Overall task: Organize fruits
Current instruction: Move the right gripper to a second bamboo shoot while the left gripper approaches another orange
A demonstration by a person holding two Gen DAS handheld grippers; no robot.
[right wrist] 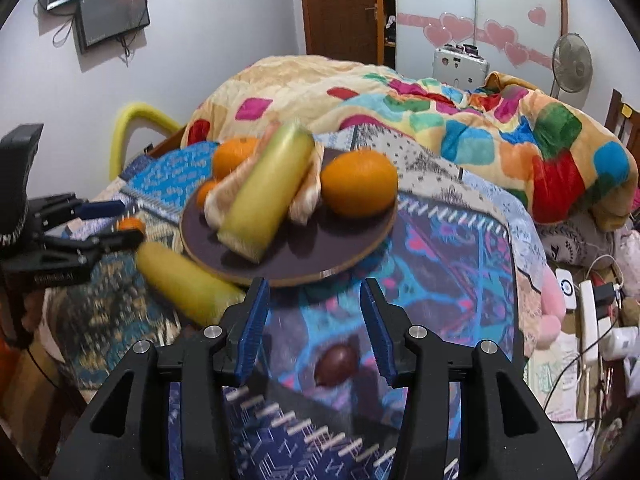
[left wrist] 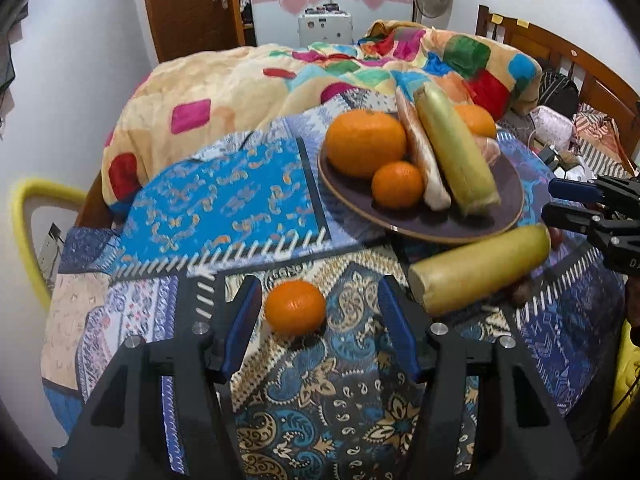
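A dark plate (left wrist: 408,224) on the patterned bedspread holds oranges (left wrist: 365,142), a yellow-green fruit (left wrist: 454,148) and pale striped pieces. A small orange (left wrist: 295,307) lies on the cloth between the fingers of my open left gripper (left wrist: 318,312), apart from both pads. A second yellow-green fruit (left wrist: 480,270) lies on the cloth by the plate, also in the right wrist view (right wrist: 184,282). My right gripper (right wrist: 314,308) is open and empty; a small dark brown fruit (right wrist: 336,364) lies between its fingers, below the plate (right wrist: 288,260).
A colourful blanket (left wrist: 280,76) is heaped behind the plate. A wooden headboard (left wrist: 568,64) and clutter lie at the right. A power strip and cables (right wrist: 592,312) sit beside the bed. A yellow chair back (left wrist: 28,232) stands at the left.
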